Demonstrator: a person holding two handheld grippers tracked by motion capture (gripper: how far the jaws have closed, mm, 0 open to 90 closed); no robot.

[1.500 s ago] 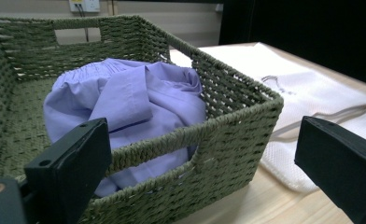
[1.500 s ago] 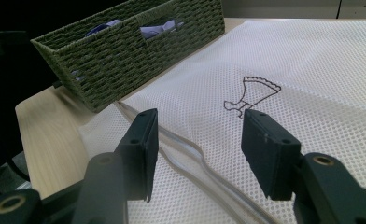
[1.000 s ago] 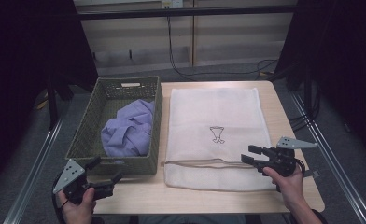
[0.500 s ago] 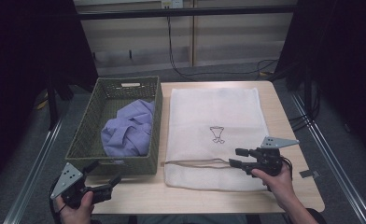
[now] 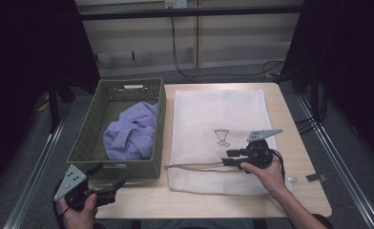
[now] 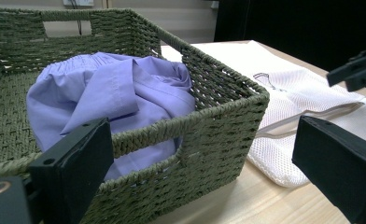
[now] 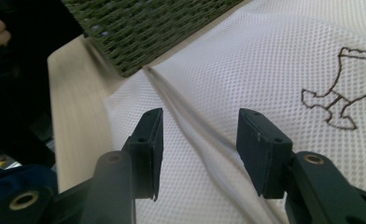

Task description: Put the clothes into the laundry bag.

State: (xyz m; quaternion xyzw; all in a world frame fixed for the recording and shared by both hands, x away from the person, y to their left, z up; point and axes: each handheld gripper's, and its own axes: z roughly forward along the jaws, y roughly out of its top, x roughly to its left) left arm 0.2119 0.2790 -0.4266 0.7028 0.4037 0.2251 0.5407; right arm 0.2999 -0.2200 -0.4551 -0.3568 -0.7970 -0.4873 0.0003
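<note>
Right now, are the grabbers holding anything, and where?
No, nothing is held. The right gripper has open jaws, just closing, astride the mesh bag's zipper strip. The left gripper is open by the basket.

i see a white mesh laundry bag (image 5: 218,119) with a fine honeycomb weave, a dark brown outline emblem (image 5: 221,137) and a beige zip band (image 5: 194,166); an olive-green woven basket (image 5: 155,125); a lilac, plain garment (image 5: 130,136); black grippers with grey plates; a pale wood table (image 5: 299,191).
</note>
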